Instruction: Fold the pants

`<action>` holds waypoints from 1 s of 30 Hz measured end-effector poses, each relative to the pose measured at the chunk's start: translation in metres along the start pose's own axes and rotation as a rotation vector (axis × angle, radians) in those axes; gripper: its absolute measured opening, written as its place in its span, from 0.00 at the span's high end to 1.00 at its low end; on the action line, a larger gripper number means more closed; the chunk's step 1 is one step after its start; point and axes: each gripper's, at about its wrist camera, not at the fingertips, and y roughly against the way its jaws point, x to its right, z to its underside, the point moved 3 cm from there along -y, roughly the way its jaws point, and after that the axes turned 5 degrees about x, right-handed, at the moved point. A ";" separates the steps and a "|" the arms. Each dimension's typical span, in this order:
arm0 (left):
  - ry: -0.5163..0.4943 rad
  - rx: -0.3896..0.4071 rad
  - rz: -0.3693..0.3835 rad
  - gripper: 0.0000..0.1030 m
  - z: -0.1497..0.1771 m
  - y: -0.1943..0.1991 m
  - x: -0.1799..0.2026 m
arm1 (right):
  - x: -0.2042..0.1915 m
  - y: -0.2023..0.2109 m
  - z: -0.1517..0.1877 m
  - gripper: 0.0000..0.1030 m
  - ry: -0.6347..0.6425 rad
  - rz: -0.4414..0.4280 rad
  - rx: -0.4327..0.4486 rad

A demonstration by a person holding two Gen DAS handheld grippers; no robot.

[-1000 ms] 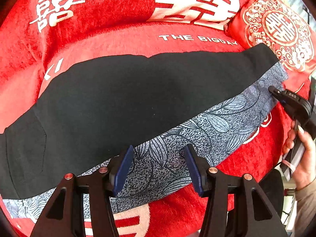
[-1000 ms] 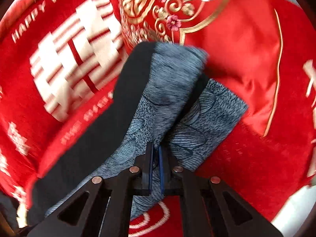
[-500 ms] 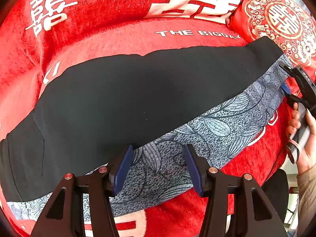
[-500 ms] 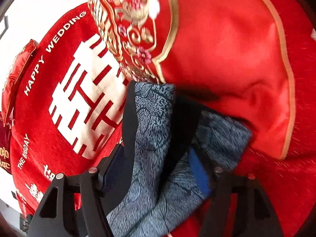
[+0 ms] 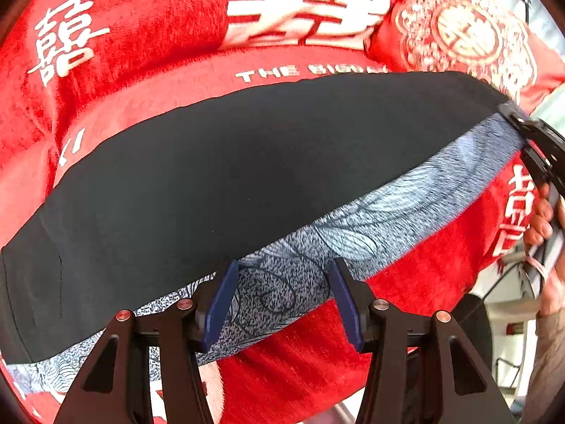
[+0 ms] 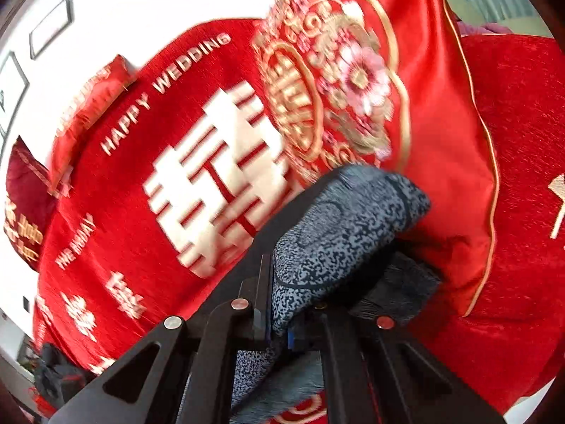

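1. The pants (image 5: 247, 176), smooth black cloth with a grey leaf-print band along the near edge, lie stretched across a plush red sofa cover (image 5: 148, 28) with white lettering.
2. The left hand-held gripper (image 5: 284, 300) is spread wide above the printed band, gripping nothing.
3. The right hand-held gripper (image 6: 279, 332) is clamped on the bunched hem, beside a glossy red embroidered cushion (image 6: 416, 81).
4. Bare red plush lies along the near edge.

Red wedding-print blanket (image 5: 148, 35) as surface; pants (image 5: 229, 183) spread flat on it, embroidered cushion (image 6: 423, 106) beside.
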 end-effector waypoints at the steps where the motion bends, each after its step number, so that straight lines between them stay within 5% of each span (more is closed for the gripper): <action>1: 0.009 -0.019 -0.010 0.47 0.001 -0.007 -0.002 | 0.013 -0.017 0.010 0.95 0.008 0.065 -0.043; 4: 0.048 -0.040 0.002 0.47 0.001 -0.016 -0.010 | 0.060 -0.061 0.046 0.95 -0.060 0.181 -0.188; 10: -0.008 0.020 0.011 0.47 -0.007 0.006 0.001 | 0.043 -0.048 0.037 0.93 0.045 0.175 -0.121; 13: 0.028 -0.054 -0.047 0.47 -0.007 -0.019 -0.009 | 0.063 -0.049 0.028 0.64 0.016 0.291 -0.146; 17: 0.062 -0.040 -0.052 0.47 -0.010 -0.019 -0.010 | 0.043 -0.006 0.003 0.60 0.128 0.380 -0.016; 20: 0.059 0.020 0.001 0.47 -0.011 -0.006 0.000 | -0.010 0.009 0.009 0.44 0.332 0.313 0.002; 22: 0.068 0.021 0.001 0.47 -0.013 -0.008 0.002 | -0.055 -0.006 0.034 0.35 0.495 0.206 -0.101; 26: 0.139 -0.003 -0.040 0.47 -0.006 -0.018 -0.016 | -0.148 -0.062 0.123 0.34 0.798 -0.073 -0.386; 30: 0.181 -0.005 -0.022 0.47 0.000 -0.013 -0.039 | -0.127 -0.113 0.149 0.35 0.883 -0.009 -0.571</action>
